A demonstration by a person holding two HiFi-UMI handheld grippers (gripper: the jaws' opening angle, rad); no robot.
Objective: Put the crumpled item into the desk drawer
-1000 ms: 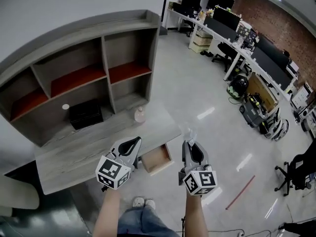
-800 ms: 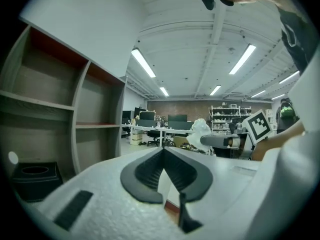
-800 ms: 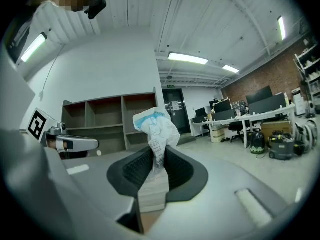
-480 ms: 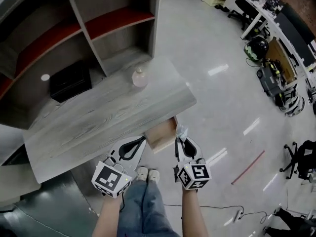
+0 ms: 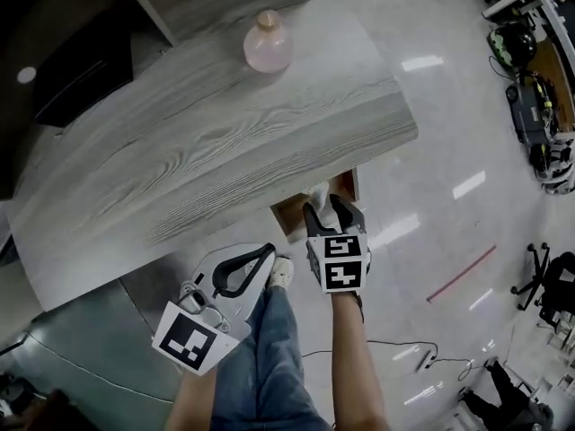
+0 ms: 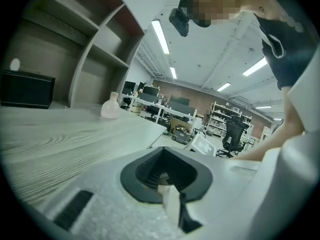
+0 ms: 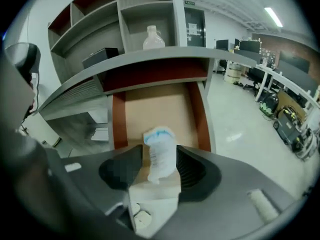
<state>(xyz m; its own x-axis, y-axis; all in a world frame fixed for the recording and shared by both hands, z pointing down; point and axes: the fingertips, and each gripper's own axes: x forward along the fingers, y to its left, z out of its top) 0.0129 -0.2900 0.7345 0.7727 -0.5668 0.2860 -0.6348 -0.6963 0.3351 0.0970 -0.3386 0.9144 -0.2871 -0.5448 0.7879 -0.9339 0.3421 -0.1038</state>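
Pink bottle (image 5: 268, 43) upper centre on desk (image 5: 180, 151) — well apart from open drawer (image 7: 160, 109). Right gripper (image 7: 160, 151) jaws opening, crumpled wrapper (image 7: 161, 156) between them over the drawer. Left gripper (image 6: 167, 176) jaws together.

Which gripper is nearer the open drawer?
Right. The right gripper hangs over the drawer's front end, jaws opening with the crumpled item between them. The left gripper is off to the drawer's left, clear of it, jaws together.

Crumpled item (image 7: 161, 151) is a scrunched white wrapper with a blue top edge. It's upright between the opening jaws of the right gripper (image 7: 159, 158), just over the desk drawer (image 7: 157, 106), which is pulled out, with a tan bottom and reddish sides.
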